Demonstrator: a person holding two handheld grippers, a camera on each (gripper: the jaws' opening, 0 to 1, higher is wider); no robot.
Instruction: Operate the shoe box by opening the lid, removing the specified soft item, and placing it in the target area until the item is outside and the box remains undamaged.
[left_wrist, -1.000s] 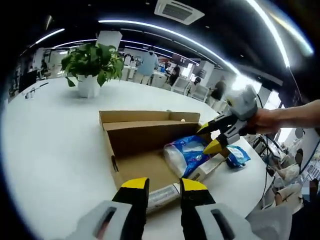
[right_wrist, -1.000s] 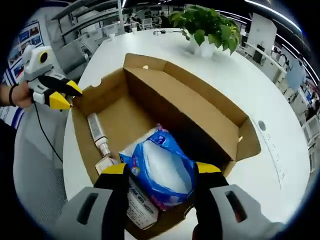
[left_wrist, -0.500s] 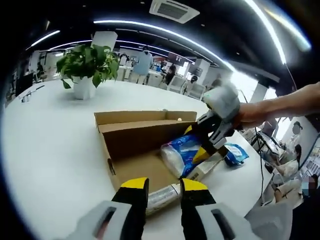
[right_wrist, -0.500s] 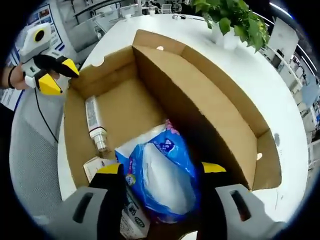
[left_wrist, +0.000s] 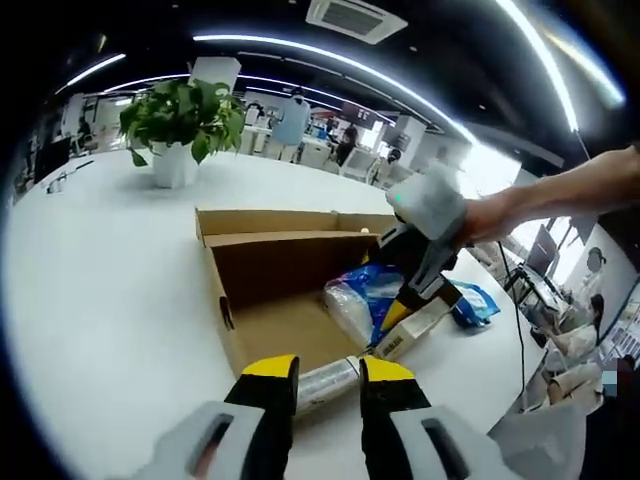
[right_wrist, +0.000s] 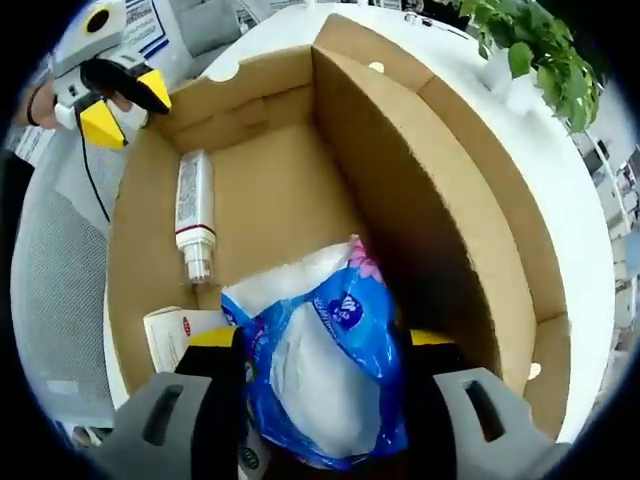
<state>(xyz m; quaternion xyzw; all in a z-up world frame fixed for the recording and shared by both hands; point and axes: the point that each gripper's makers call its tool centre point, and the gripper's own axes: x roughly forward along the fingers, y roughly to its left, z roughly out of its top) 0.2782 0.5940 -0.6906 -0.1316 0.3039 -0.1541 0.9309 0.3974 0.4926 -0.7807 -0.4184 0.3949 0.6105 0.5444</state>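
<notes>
Blue soft pack (right_wrist: 325, 385) lengthwise between jaws

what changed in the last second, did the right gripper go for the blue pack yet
The right gripper has come down into the shoe box, its jaws now straddling the blue pack, not visibly clamped. The left gripper stays open outside the box edge. The pack, tube and small carton lie where they were.
</notes>
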